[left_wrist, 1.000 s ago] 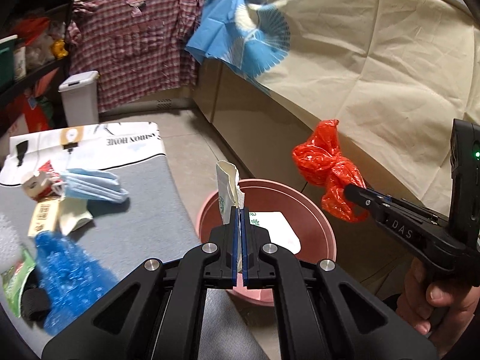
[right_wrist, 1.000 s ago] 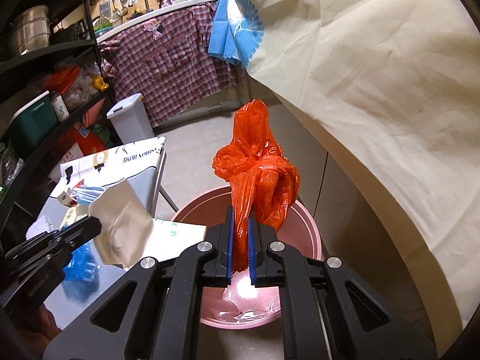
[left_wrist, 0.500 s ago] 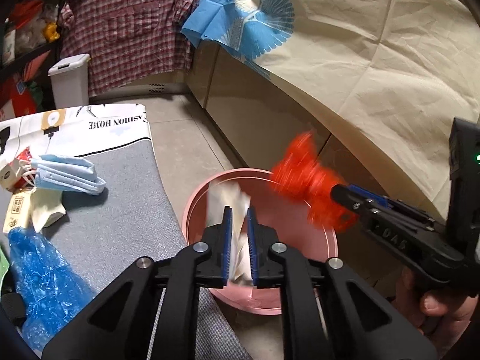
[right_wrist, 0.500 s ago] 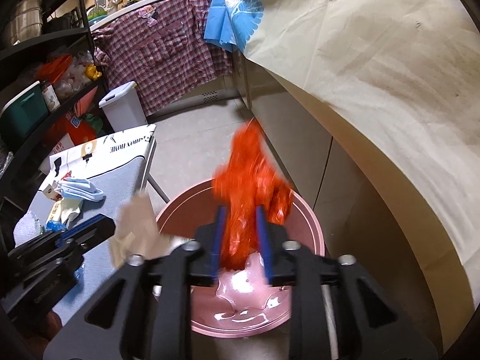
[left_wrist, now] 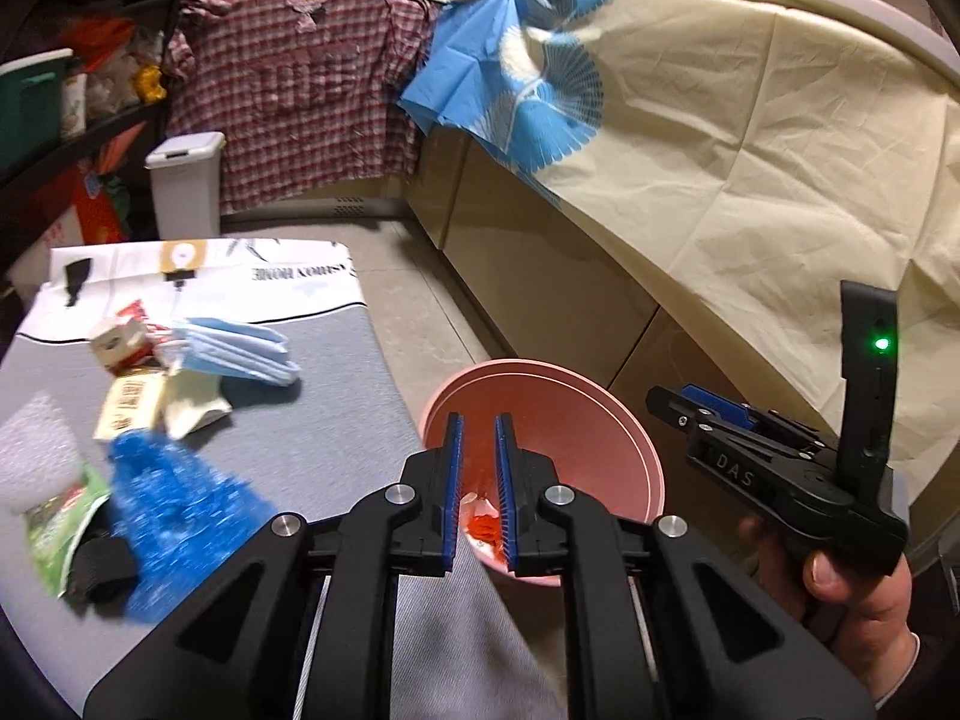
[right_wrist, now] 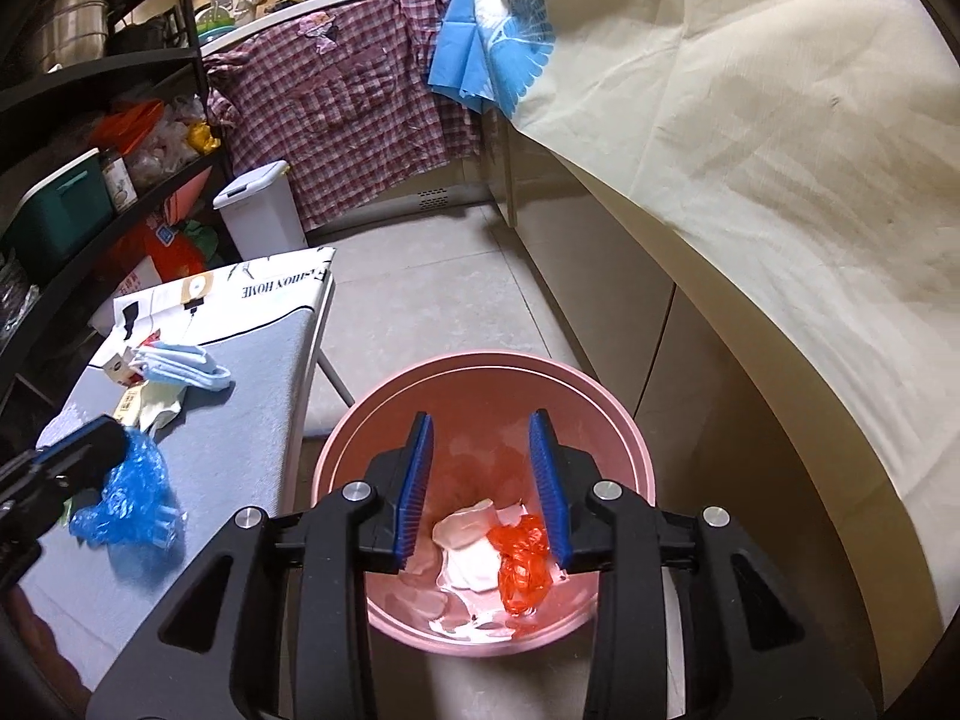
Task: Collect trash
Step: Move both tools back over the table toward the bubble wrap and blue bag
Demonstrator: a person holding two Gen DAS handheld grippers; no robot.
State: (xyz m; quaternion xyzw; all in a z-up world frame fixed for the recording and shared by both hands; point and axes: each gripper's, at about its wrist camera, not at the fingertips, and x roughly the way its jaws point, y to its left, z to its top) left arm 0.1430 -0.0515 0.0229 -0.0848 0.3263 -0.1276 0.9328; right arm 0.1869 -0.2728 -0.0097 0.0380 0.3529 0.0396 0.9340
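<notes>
Right tongs stand wide and empty above the pink bin, at whose bottom lie the red bag and a white wrapper; left tongs are narrowly parted, holding nothing, at the table edge. Beyond them the blue plastic bag, green packet, paper scraps and face mask await collection — light, crumpled items that could slip from a shallow pinch. The bin sits beside the table on the floor — a release short of its rim would likely drop trash outside.
</notes>
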